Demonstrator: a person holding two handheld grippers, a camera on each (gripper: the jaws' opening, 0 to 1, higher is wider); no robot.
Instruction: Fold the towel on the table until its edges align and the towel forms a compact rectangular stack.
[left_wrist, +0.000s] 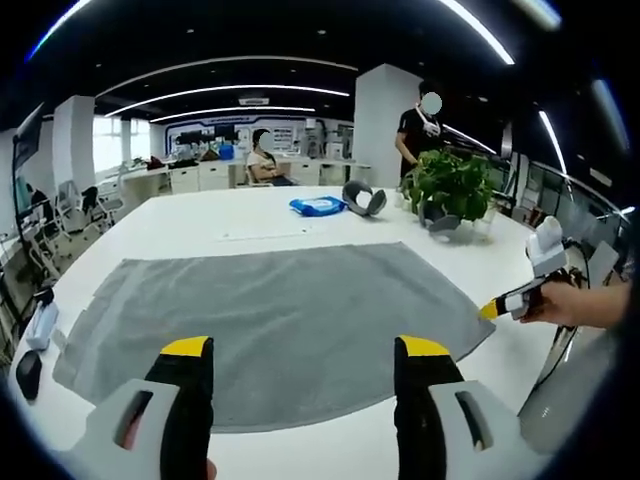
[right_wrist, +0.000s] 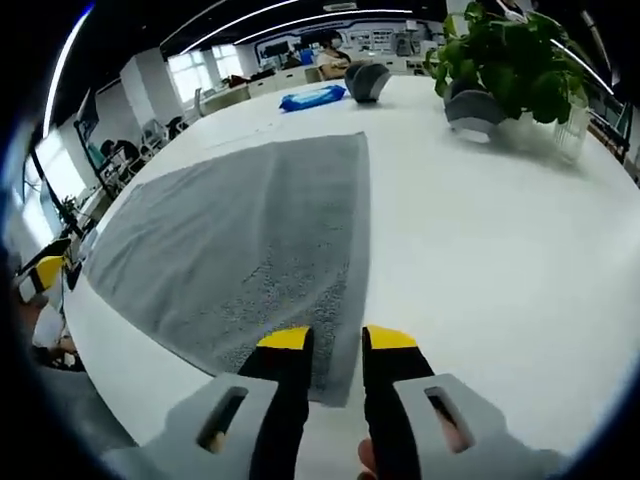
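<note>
The left gripper (left_wrist: 300, 350) hovers above the near edge of the grey towel (left_wrist: 280, 310), its yellow-tipped jaws set wide apart with nothing between them. The right gripper (right_wrist: 336, 340) sits low at the towel's (right_wrist: 240, 240) near right corner, jaws drawn close with a narrow gap straddling the towel's edge; whether they actually pinch the cloth cannot be told. In the left gripper view that right gripper (left_wrist: 515, 300) enters beside the towel's right corner, held in a hand (left_wrist: 570, 300).

The towel lies spread flat and unfolded on a white table (left_wrist: 330, 225). Beyond the towel's far edge lie a blue packet (left_wrist: 318, 206) and a grey curved object (left_wrist: 364, 198), and off the far right corner stands a potted plant (left_wrist: 450, 190). The room is an open office with ceiling light strips, desks, a seated person (left_wrist: 262, 160) and a standing person (left_wrist: 418, 125) behind the plant.

The towel's near edge is partly hidden behind the jaws of both grippers.
</note>
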